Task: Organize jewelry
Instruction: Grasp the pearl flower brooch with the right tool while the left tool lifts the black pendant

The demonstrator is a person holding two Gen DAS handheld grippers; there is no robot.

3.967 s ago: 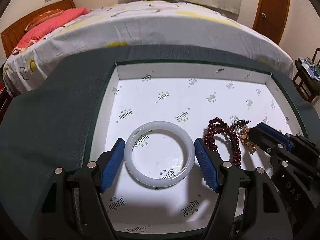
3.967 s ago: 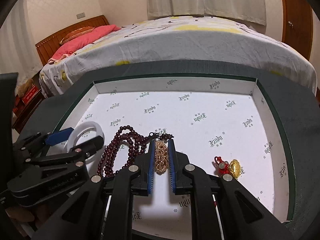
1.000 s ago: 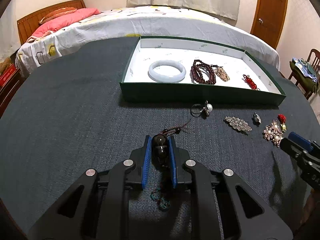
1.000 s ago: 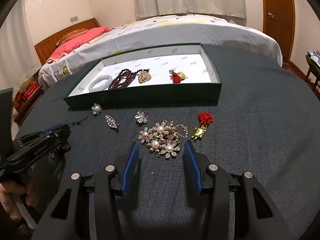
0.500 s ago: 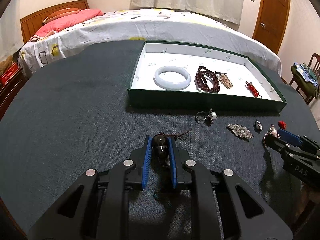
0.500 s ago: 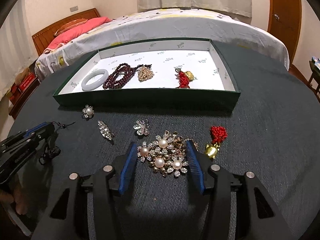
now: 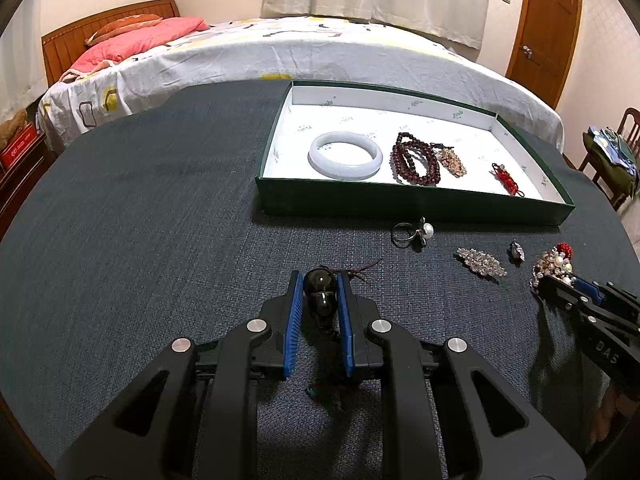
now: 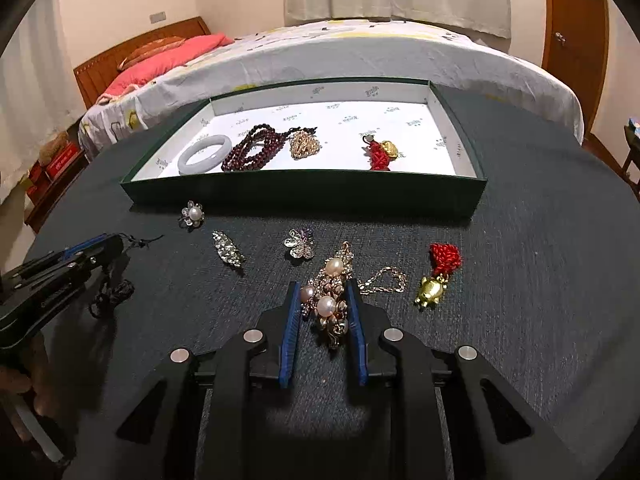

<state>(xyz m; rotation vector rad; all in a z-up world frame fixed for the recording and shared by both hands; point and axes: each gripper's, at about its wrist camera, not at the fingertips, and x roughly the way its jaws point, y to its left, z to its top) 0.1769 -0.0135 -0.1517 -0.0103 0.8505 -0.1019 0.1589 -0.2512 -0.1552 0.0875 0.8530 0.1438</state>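
In the left wrist view we see our left claw (image 7: 319, 304) at lower centre, narrow, its blue pads pressed on a dark bead (image 7: 319, 285) whose cord (image 7: 362, 270) trails up and to the right over the dark surface (image 7: 140, 240). Above and right of the claw lie a pearl ring (image 7: 412, 234), then a crystal brooch (image 7: 481, 263) and a small pendant (image 7: 516, 250) further right. At the right edge the right claw (image 7: 560, 286) reaches in over a pearl cluster (image 7: 554, 262).

In the right wrist view our right claw (image 8: 323, 312) sits at lower centre, its jaws closing with the pearl cluster (image 8: 330, 300) between the pads; whether both pads already press on it we cannot tell. A thin chain (image 8: 384, 280) runs right from the cluster, and beside that lies a gold charm (image 8: 430, 290) under a red knot (image 8: 445, 258). Up and left of the claw are a flower brooch (image 8: 298, 242), the crystal brooch (image 8: 228, 249) and the pearl ring (image 8: 193, 213).

The green box (image 8: 304, 196) stands across the upper middle of both views. In it, from left to right, rest a white bangle (image 8: 205, 155), dark red beads (image 8: 252, 154), a gold piece (image 8: 305, 145) and a red tassel (image 8: 380, 154) with a gold charm. A bed (image 8: 360, 52) fills the top of the frame behind.
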